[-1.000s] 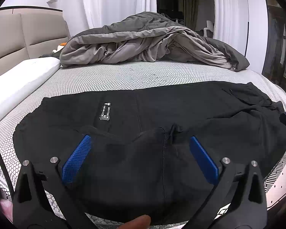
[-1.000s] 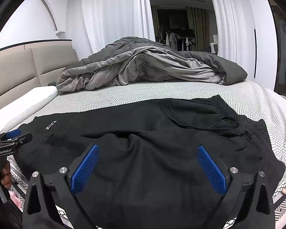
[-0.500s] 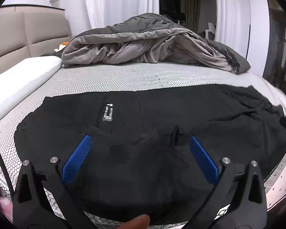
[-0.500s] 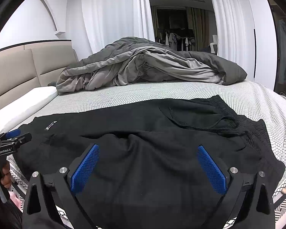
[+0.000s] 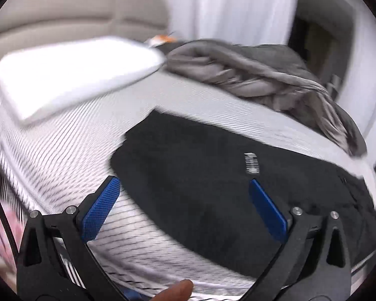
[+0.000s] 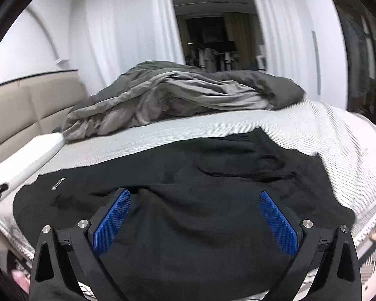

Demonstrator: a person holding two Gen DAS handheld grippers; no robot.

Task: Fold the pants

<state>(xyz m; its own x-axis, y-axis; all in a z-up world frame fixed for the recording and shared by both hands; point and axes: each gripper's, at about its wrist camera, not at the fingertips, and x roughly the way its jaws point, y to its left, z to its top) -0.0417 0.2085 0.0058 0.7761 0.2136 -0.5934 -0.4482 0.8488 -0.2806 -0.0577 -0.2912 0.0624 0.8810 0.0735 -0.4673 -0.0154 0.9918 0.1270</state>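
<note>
Black pants [image 6: 188, 188] lie flat on the hexagon-patterned mattress [image 6: 325, 130], with a rumpled grey duvet [image 6: 183, 95] behind. Bare mattress stays free left of the hem. The left gripper [image 5: 185, 200] and right gripper [image 6: 195, 213] both gape wide, holding nothing.

Black pants [image 6: 188, 200] are lying spread across the near part of the bed, a small white label [image 5: 252, 163] showing, fabric rumpled.

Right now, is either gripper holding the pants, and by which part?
Nothing is held. The left gripper and right gripper both stand open above the black pants, with no fabric pinched between their fingers.
</note>
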